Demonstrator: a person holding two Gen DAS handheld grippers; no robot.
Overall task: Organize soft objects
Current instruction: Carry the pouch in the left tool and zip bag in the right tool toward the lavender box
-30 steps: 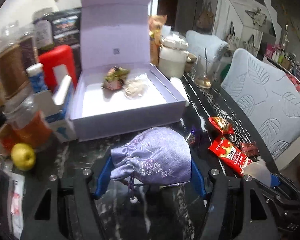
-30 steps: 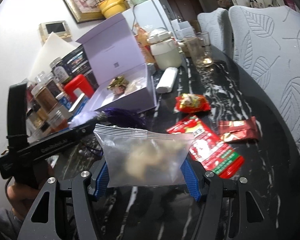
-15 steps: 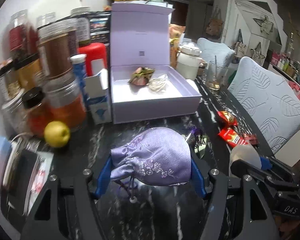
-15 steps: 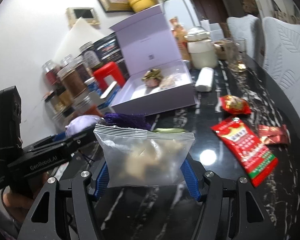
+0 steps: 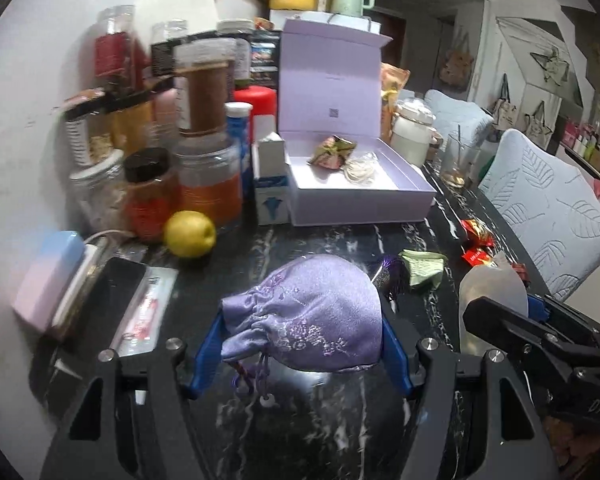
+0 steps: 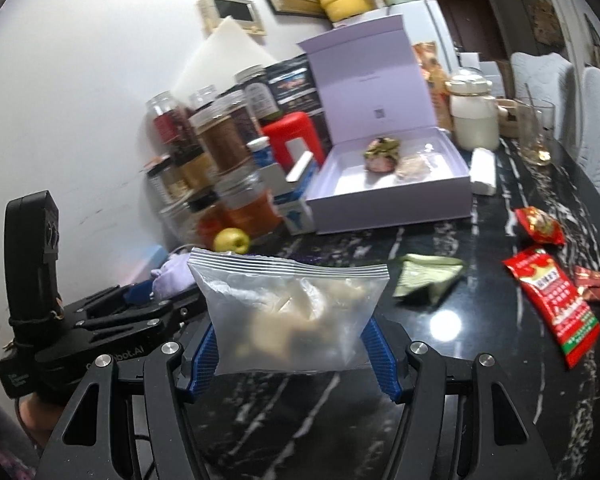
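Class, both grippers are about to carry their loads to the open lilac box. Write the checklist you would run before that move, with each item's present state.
1. Left gripper jaws shut on the purple pouch: ok.
2. Right gripper jaws shut on the zip bag: ok.
3. Lilac box lid upright, tray open: ok.
4. Free floor in the tray beside the two items already there: ok.
5. Pouch cord hanging loose: not ok.
6. Zip bag sealed: cannot tell.

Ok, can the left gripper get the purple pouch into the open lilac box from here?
Probably yes. The left gripper is shut on the purple pouch, and the bare table lies between it and the lilac box, whose lid stands open.
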